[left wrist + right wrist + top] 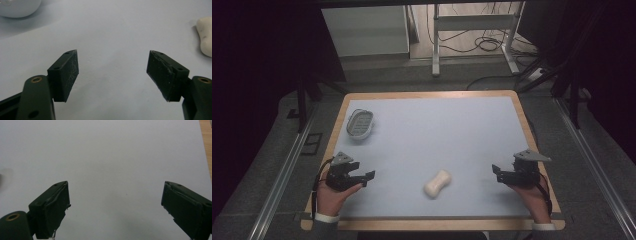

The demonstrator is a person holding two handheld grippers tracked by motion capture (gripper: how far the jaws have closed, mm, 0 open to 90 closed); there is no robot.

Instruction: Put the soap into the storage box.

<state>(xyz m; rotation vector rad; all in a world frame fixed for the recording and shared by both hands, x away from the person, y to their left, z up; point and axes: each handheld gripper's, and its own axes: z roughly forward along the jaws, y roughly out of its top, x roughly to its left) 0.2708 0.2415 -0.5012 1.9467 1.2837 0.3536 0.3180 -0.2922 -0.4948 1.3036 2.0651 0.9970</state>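
Observation:
A cream, peanut-shaped bar of soap (437,183) lies on the pale blue mat near the front middle; its end shows at the right edge of the left gripper view (205,35). A grey oval soap dish (360,123) sits at the back left, its rim at the top left corner of the left gripper view (18,8). My left gripper (368,178) rests at the front left, open and holding nothing (112,72). At the front right my right gripper (495,172) is open too, with bare mat between its jaws (115,207).
The blue mat (437,135) covers a wooden table whose edge (532,135) frames it. Beyond the table stand a white cabinet (364,30) and a metal desk frame (472,35) with cables on the floor.

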